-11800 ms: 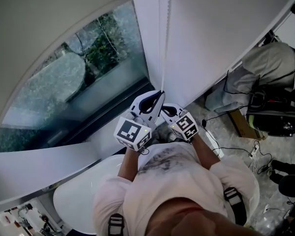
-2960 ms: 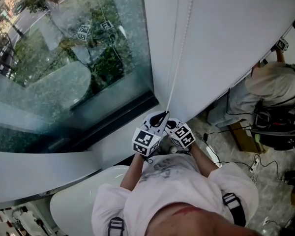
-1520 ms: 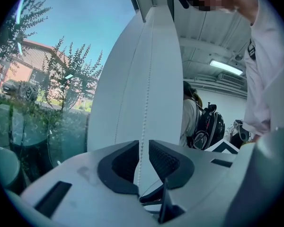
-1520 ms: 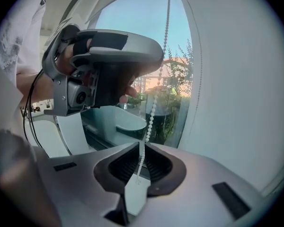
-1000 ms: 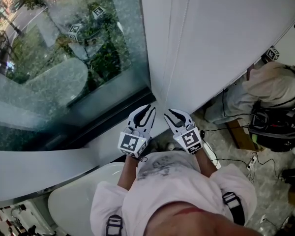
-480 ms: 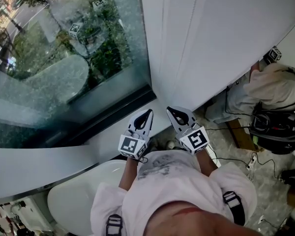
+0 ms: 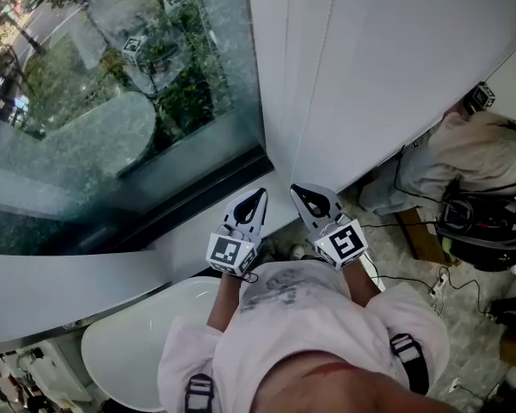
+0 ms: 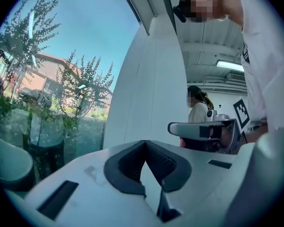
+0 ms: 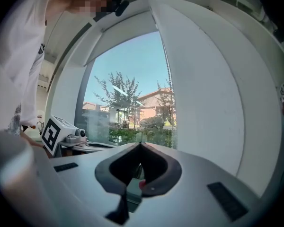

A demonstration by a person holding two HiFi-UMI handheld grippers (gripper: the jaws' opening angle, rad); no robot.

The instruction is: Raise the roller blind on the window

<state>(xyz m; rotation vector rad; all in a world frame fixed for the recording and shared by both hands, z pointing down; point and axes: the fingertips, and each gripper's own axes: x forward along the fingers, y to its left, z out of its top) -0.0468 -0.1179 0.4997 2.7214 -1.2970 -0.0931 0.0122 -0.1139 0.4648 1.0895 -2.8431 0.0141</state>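
Window [image 7: 129, 84]: glass bare in the head view, trees outside.
Roller blind [image 9: 123, 34]: a white band across the window's top, seen in the right gripper view.
Bead chain [image 7: 320, 84]: hangs loose by the window's right edge.
Left hand-held gripper [image 7: 256, 198]: jaws together, empty.
Right hand-held gripper [image 7: 301, 193]: jaws together, empty, near the chain's lower end.

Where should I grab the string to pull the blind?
Probably the cord low down, just above the right gripper. Come from the room side with a jaw on either side of it: it hangs thin and straight along the white surface beside the window.
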